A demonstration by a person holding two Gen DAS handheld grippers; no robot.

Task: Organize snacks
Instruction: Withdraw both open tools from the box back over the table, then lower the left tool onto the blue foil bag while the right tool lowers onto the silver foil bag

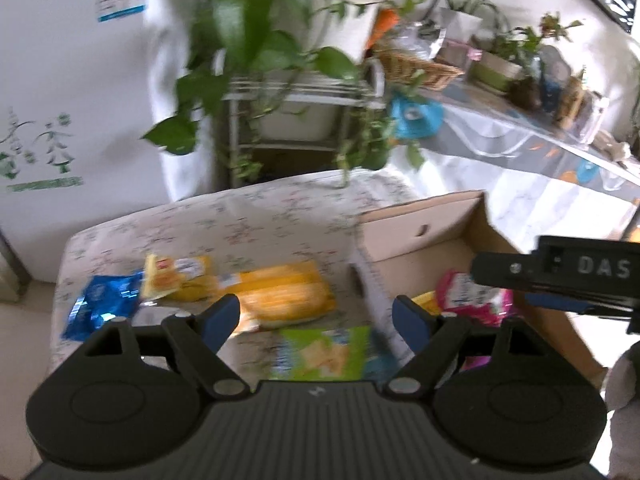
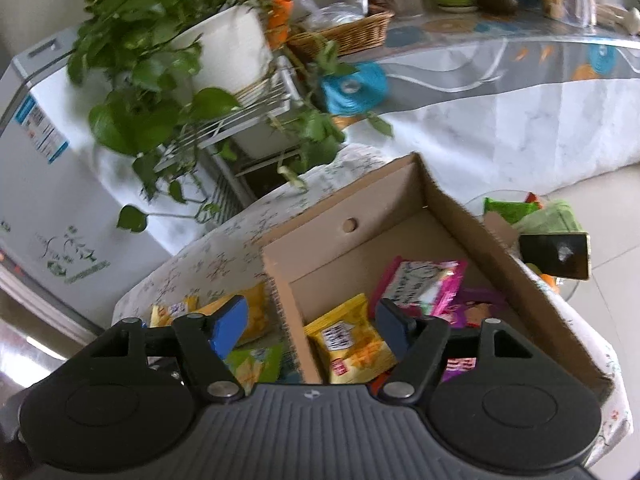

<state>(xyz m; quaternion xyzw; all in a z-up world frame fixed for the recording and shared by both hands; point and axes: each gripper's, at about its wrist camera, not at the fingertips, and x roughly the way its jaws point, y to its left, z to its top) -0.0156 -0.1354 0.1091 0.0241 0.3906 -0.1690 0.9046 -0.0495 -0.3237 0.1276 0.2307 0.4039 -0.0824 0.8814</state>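
My left gripper [image 1: 316, 318] is open and empty above the floral table [image 1: 248, 216]. Below it lie a green cracker pack [image 1: 324, 354], a long yellow pack [image 1: 288, 294], a small yellow pack [image 1: 176, 276] and a blue pack [image 1: 102, 304]. The cardboard box [image 1: 420, 232] stands to the right with a pink pack [image 1: 472, 298] inside. My right gripper [image 2: 312, 326] is open and empty over the box's [image 2: 452, 200] left wall. Inside lie a yellow pack [image 2: 348, 340], a pink pack [image 2: 420, 284] and a purple pack [image 2: 476, 312].
A potted trailing plant [image 1: 256, 24] on a metal rack [image 1: 296, 92] stands behind the table. A white freezer [image 1: 68, 100] is at the left. A long counter [image 1: 520, 136] with a wicker basket [image 1: 416, 66] and pots runs at the right. More items sit on a small glass table [image 2: 532, 216].
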